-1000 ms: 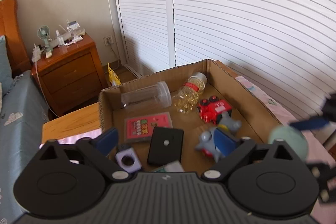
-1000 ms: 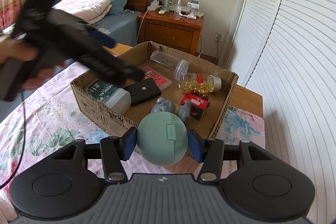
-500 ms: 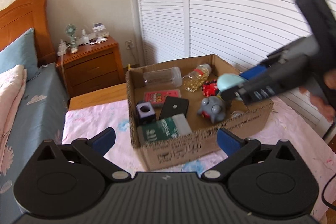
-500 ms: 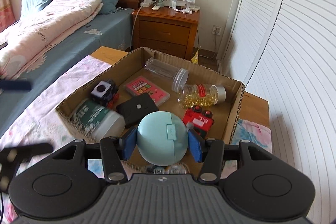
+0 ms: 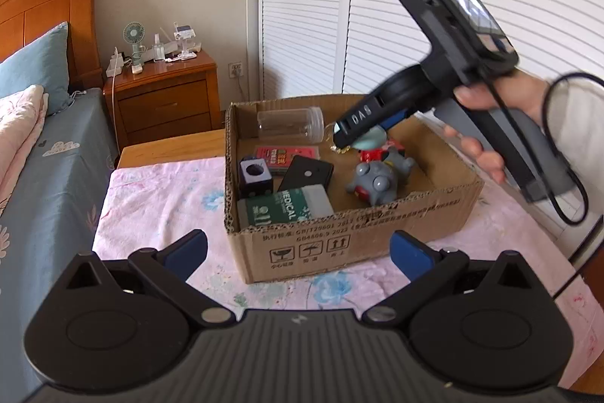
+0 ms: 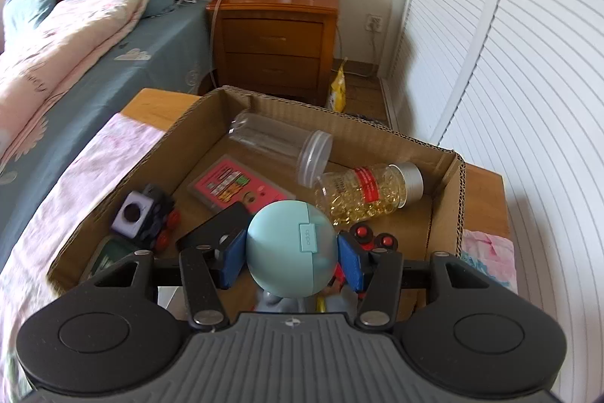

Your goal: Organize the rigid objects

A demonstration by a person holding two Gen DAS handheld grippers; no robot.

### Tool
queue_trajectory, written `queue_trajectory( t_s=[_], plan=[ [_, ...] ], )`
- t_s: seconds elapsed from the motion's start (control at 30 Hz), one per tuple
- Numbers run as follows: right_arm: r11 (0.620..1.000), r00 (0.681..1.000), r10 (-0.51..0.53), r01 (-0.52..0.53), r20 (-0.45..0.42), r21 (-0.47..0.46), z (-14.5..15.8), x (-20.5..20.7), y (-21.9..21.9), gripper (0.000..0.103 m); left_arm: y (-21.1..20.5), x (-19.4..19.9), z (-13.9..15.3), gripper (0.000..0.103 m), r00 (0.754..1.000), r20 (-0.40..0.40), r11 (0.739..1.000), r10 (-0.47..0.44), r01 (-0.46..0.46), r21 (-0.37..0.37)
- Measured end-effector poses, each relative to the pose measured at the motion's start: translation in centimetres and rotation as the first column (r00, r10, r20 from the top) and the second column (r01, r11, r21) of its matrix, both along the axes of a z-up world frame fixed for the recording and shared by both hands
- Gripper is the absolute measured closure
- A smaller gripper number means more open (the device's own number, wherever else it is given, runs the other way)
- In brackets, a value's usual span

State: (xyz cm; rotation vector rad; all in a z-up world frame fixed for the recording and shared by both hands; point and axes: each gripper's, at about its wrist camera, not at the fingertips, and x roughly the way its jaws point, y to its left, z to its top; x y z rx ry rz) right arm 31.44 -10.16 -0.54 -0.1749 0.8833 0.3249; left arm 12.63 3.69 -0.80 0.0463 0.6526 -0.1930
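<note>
My right gripper (image 6: 290, 256) is shut on a round mint-green case (image 6: 291, 249) and holds it above the inside of the open cardboard box (image 6: 445, 184). In the left wrist view the right gripper (image 5: 368, 135) reaches over the box (image 5: 339, 244) from the right with the mint-green case (image 5: 373, 140) partly hidden behind it. My left gripper (image 5: 298, 253) is open and empty, in front of the box's near wall. The box holds a clear jar (image 6: 279, 146), a pill bottle (image 6: 370, 193), a pink card (image 6: 239, 186), a black slab (image 5: 305, 172), a grey toy (image 5: 373, 182) and a green medical box (image 5: 287, 208).
The box stands on a table with a pink flowered cloth (image 5: 158, 199). A bed with blue sheet (image 5: 45, 169) lies to the left. A wooden nightstand (image 5: 166, 101) stands behind, white slatted doors (image 5: 415, 6) to the right. A yellow bag (image 6: 338, 89) lies on the floor.
My left gripper has pulled back out of the box to in front of it. My right gripper has carried the mint-green case from outside the box to over its inside.
</note>
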Motion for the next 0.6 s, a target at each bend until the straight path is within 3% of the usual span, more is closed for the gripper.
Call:
queue_trajectory(
  t_s=[0.1,0.17,0.27,0.47,0.6],
  plan=[
    [0.999,1.0,-0.021,0.021,-0.001,0.023,-0.2,0.9,0.0,0.037,-0.1,-0.2,-0.3,0.001,1.0,0.009,1.0,0.002,-0.002,0.012],
    [0.999,0.999,-0.032,0.032,-0.001,0.035,-0.1,1.0,0.0,0.015,-0.2,-0.3,-0.3,0.001,1.0,0.015,1.0,0.009,-0.009,0.018],
    [0.999,0.999,-0.043,0.042,0.027,0.031,0.3,0.4,0.0,0.003,-0.1,-0.6,-0.1,0.001,0.999,0.036,0.999,0.016,-0.017,0.027],
    [0.997,0.997,-0.078,0.077,0.028,0.025,1.9,-2.3,-0.7,0.0,0.5,-0.6,0.7,0.001,0.997,0.056,0.998,0.057,-0.059,0.037],
    [0.989,0.989,-0.145,0.146,0.026,-0.024,2.7,-5.8,-1.4,0.0,0.9,-0.1,1.2,0.001,0.995,-0.006,0.995,0.1,-0.1,0.029]
  ],
)
